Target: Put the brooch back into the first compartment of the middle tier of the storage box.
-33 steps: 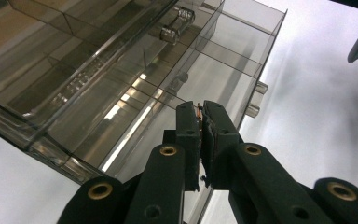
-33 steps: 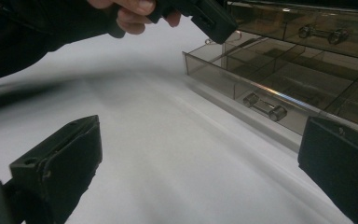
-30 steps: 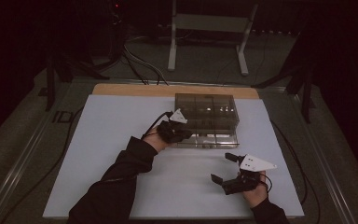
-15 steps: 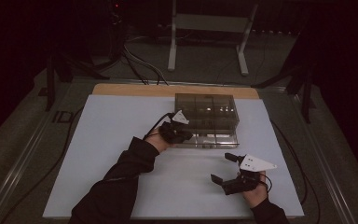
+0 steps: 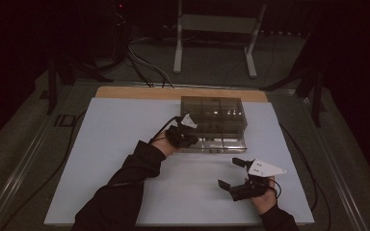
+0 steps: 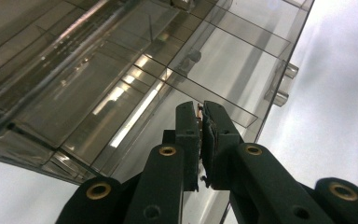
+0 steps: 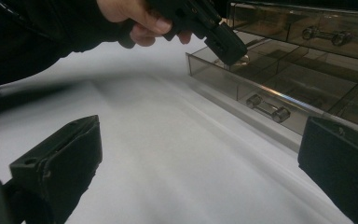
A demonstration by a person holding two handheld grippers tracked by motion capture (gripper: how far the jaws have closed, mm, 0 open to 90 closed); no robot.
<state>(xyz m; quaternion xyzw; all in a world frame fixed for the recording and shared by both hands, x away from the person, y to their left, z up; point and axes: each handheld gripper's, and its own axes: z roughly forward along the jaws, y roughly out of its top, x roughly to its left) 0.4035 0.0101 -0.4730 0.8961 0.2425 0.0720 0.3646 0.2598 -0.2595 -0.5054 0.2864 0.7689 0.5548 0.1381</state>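
A smoky clear drawer cabinet (image 5: 213,111) stands at the back middle of the white table (image 5: 111,144). Its bottom drawer (image 5: 220,143) is pulled out, with divided compartments (image 6: 121,88) and a bar handle (image 7: 266,108). My left gripper (image 5: 189,138) hangs over the drawer's left end. Its jaws are shut (image 6: 201,116) on a small copper-coloured piece (image 6: 199,112) pinched at the tips. It also appears in the right gripper view, left gripper (image 7: 227,45) pointing down into the drawer. My right gripper (image 5: 229,172) rests low at the front right with its jaws wide open (image 7: 196,163) and nothing between them.
A wooden strip (image 5: 139,92) borders the table's far edge. Cables (image 5: 139,62) and a metal stand (image 5: 212,29) are on the dark floor behind. White tabletop (image 7: 168,154) lies between the right gripper and the drawer front.
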